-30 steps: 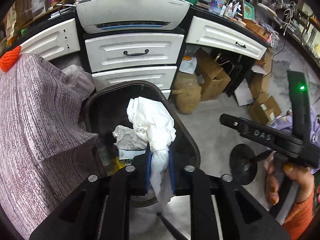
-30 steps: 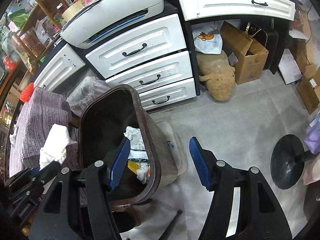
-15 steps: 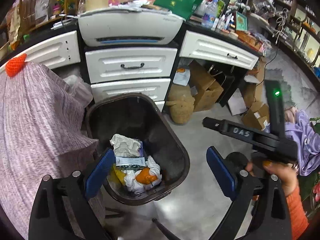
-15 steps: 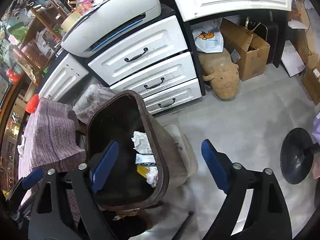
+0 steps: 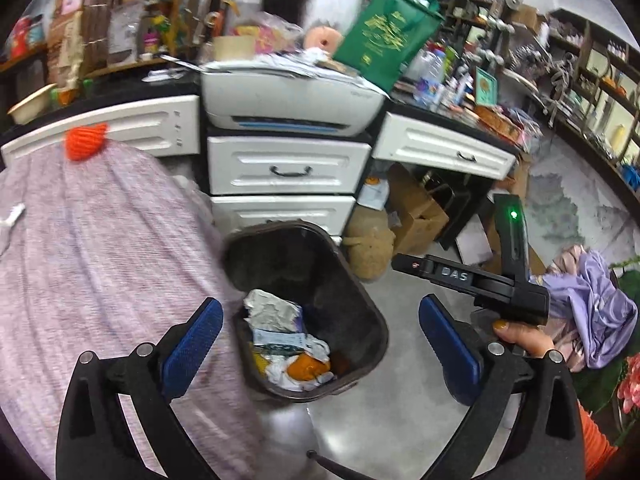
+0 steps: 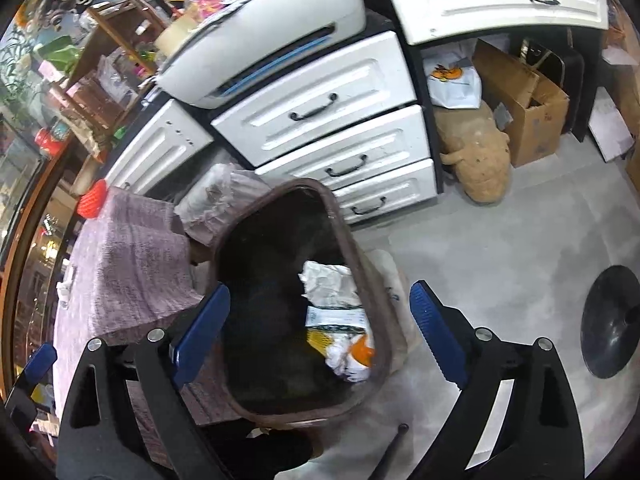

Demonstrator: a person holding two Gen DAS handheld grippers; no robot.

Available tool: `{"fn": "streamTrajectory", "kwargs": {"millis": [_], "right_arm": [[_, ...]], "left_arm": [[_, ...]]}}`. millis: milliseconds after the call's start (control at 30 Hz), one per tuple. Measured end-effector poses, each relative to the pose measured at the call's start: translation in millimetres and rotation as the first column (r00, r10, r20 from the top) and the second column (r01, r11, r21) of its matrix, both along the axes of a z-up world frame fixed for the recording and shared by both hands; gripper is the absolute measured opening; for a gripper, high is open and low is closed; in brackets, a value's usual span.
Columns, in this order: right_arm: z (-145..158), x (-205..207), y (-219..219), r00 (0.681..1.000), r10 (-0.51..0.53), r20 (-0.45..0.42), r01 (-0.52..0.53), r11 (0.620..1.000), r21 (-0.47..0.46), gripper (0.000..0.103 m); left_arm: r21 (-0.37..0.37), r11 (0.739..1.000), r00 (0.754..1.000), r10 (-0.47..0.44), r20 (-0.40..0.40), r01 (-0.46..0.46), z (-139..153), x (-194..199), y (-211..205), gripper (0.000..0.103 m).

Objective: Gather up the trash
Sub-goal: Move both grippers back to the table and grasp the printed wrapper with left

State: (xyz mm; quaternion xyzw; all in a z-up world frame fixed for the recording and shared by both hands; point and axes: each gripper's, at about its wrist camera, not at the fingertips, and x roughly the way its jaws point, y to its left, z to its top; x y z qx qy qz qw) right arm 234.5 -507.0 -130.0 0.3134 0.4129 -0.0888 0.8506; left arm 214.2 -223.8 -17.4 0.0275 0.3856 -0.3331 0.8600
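A dark brown trash bin (image 5: 372, 312) stands on the floor beside a table with a purple cloth (image 5: 92, 264). It holds crumpled white paper (image 5: 272, 312), a printed wrapper and an orange scrap. My left gripper (image 5: 316, 348) is open and empty above the bin. My right gripper (image 6: 320, 328) is open and empty over the same bin (image 6: 360, 276); its body also shows in the left wrist view (image 5: 480, 280), to the right of the bin. A small white scrap (image 6: 64, 286) lies on the cloth.
White drawers (image 5: 288, 168) with a printer (image 5: 288, 104) on top stand behind the bin. Cardboard boxes (image 6: 524, 104) and a tan plush toy (image 6: 476, 160) sit under the desk. A black round stand base (image 6: 612, 320) is on the floor at right.
My left gripper opened and let the white tissue drop into the bin, then rose and drew back. My right gripper opened wider and shifted slightly.
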Motion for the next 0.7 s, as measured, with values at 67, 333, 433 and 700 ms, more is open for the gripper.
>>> {"fn": "streamTrajectory", "kwargs": {"millis": [67, 333, 433, 700], "right_arm": [[6.5, 4.1, 6.1, 1.000, 0.018, 0.022, -0.017, 1.000, -0.013, 0.090], [39.0, 35.0, 59.9, 0.981, 0.159, 0.109, -0.155, 0.987, -0.046, 0.093], [48.1, 48.8, 84.7, 0.966, 0.222, 0.131, -0.218, 0.975, -0.047, 0.093], [72.9, 94.0, 178.2, 0.881, 0.450, 0.144, -0.434, 0.891, -0.132, 0.093]], "left_arm": [[-0.032, 0.998, 0.998, 0.050, 0.030, -0.050, 7.3, 0.2, 17.3, 0.097], [-0.021, 0.981, 0.979, 0.196, 0.063, -0.195, 13.2, 13.0, 80.3, 0.097], [0.009, 0.967, 0.966, 0.254, 0.046, -0.255, 5.2, 21.5, 105.9, 0.097], [0.064, 0.912, 0.914, 0.405, 0.024, -0.406, -6.6, 44.4, 183.6, 0.097]]}}
